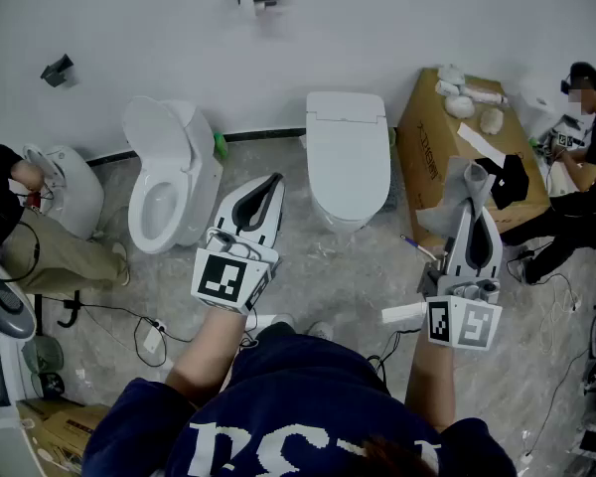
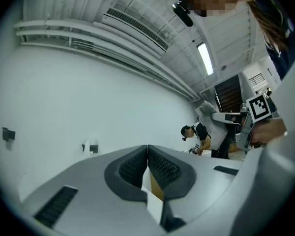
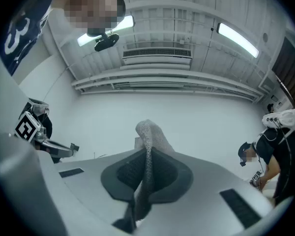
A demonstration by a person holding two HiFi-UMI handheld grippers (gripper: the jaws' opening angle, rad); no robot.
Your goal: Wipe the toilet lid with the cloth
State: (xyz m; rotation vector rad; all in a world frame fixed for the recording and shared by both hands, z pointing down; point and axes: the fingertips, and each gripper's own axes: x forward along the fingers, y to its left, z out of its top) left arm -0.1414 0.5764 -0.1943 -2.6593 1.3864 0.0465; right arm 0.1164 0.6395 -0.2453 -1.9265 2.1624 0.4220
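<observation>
The white toilet with its lid [image 1: 346, 145] closed stands against the back wall at the centre. My right gripper [image 1: 475, 179] is shut on a grey cloth [image 1: 449, 210], held up to the right of that toilet; the cloth hangs down the gripper's left side. In the right gripper view the cloth [image 3: 150, 134] sticks up out of the pinched jaws of the right gripper [image 3: 147, 155]. My left gripper [image 1: 266, 189] is shut and holds nothing, raised in front of the toilet's left side. Its pads [image 2: 160, 167] meet in the left gripper view, which also shows the cloth [image 2: 210, 118].
A second toilet [image 1: 169, 172] with its lid up stands left of centre, a third [image 1: 70, 182] at far left beside a crouching person [image 1: 20, 232]. A cardboard box [image 1: 447, 132] with white items stands right; another person [image 1: 576, 182] sits beyond it. Cables [image 1: 144, 331] lie on the floor.
</observation>
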